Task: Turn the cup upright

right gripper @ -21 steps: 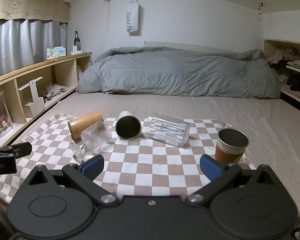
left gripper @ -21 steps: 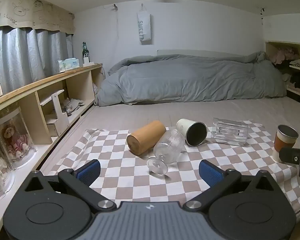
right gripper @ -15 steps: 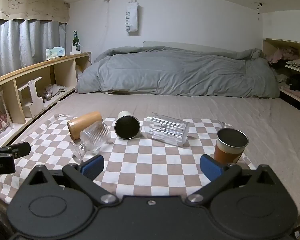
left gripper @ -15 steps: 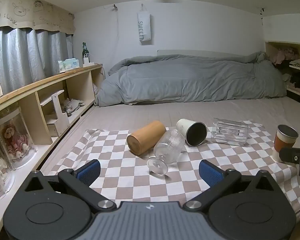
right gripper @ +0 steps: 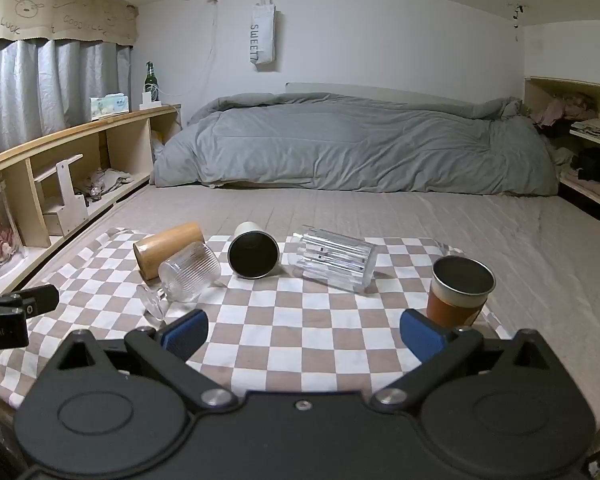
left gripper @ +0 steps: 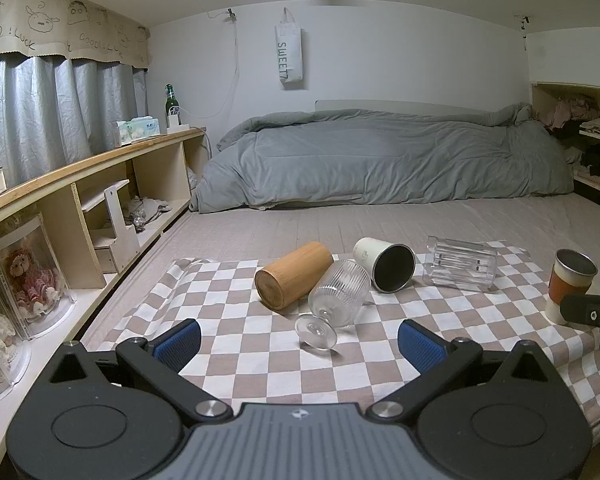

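Right now, both grippers, left gripper (left gripper: pixel 298 340) and right gripper (right gripper: pixel 304 330), are staying wide apart, holding nothing. Four cups are lying tipped on the checkered brown-and-white cloth (right gripper: pixel 300 320): a round wooden cup (left gripper: pixel 294 276), a ribbed clear glass with a foot (left gripper: pixel 334 300), a white mug with a dark inside (left gripper: pixel 386 262) and a clear ridged plastic cup (right gripper: pixel 332 262). One metal cup with a brown sleeve (right gripper: pixel 458 292) is standing up.

Left tongs (left gripper: pixel 298 342) hang wide apart, blue pads (left gripper: pixel 178 342) holding nothing; right tongs (right gripper: pixel 302 330) alongside, likewise spread and unladen, both level and pointing forward.
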